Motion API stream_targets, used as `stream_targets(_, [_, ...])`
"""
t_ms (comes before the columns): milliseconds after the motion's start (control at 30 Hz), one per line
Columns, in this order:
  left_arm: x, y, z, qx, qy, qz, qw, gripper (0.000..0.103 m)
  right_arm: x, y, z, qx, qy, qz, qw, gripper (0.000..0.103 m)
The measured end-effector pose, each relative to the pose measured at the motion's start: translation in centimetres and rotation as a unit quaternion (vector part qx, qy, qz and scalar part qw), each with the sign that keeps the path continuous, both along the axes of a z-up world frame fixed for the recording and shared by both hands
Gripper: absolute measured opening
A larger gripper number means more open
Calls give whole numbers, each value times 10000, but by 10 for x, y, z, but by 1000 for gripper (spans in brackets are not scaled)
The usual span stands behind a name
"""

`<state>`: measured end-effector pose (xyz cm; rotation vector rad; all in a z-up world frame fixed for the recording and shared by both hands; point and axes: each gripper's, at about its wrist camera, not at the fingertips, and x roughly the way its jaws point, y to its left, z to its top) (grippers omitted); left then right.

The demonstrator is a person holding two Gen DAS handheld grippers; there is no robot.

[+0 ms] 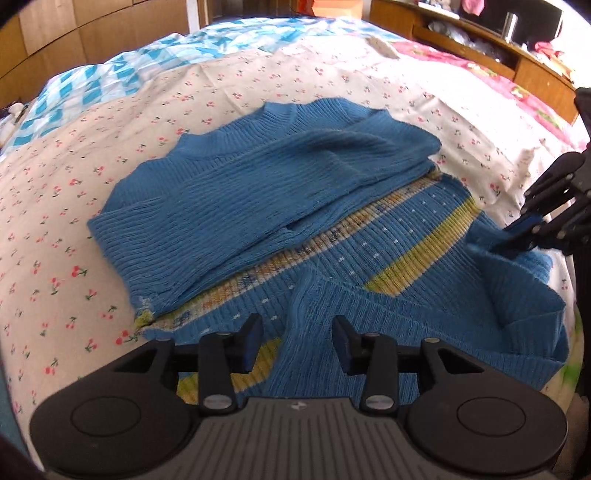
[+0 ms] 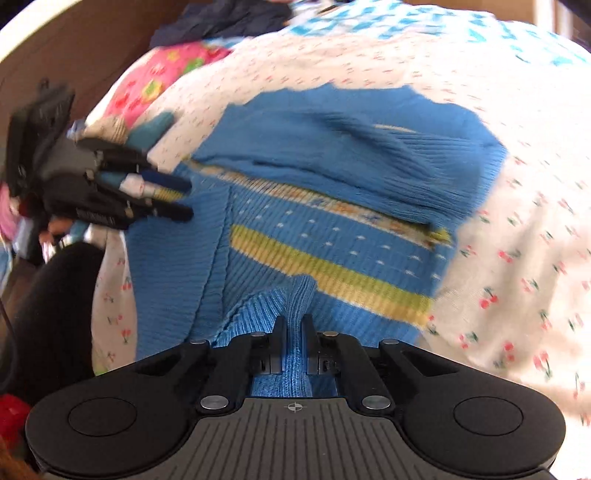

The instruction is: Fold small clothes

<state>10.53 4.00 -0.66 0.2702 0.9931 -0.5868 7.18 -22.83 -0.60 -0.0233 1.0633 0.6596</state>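
A small blue knit sweater (image 1: 258,184) with yellow-green stripes lies on a cherry-print sheet (image 1: 55,221); its upper part and a sleeve are folded over the body. It also shows in the right wrist view (image 2: 332,166). My left gripper (image 1: 297,341) is open, its fingers either side of a blue sleeve at the near edge. My right gripper (image 2: 293,328) is shut on a ribbed blue fold of the sweater; it shows at the right of the left wrist view (image 1: 517,236). The left gripper appears at the left of the right wrist view (image 2: 184,199).
The sheet covers a bed with a blue-and-white checked cover (image 1: 110,74) at the far side and a pink floral cover (image 1: 498,77) to the right. Wooden shelving (image 1: 480,29) with clutter stands behind. More clothes (image 2: 155,125) lie beside the sweater.
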Motion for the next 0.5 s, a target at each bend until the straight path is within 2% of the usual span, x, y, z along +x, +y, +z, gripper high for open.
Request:
stream_targets(100, [6, -11, -11, 280, 154, -195, 9993, 44, 0, -10, 0, 225, 87, -249, 9994, 6])
stream_targets(133, [7, -13, -12, 324, 200, -213, 9990, 42, 0, -11, 0, 241, 81, -273, 9993, 6])
stream_targets(167, [7, -12, -12, 292, 251, -221, 9990, 34, -1, -11, 0, 254, 74, -286, 9992, 6])
stream_targets(200, [8, -11, -10, 217, 313, -200, 9991, 28, 0, -12, 1, 291, 72, -310, 9991, 6])
stream_targets(233, [8, -8, -7, 83, 391, -132, 9991, 14, 0, -13, 2, 350, 77, -340, 9988, 6])
stream_targets(267, [8, -3, -3, -96, 447, -32, 9989, 12, 0, -12, 4, 435, 73, -380, 9983, 6])
stream_targets(333, [7, 10, 7, -469, 432, 210, 9977, 11, 1, -17, 10, 664, 19, -488, 9966, 5])
stream_targets(500, [3, 37, 26, -1055, 308, 786, 9908, 11, 7, -33, 33, 1166, -234, -938, 9885, 5])
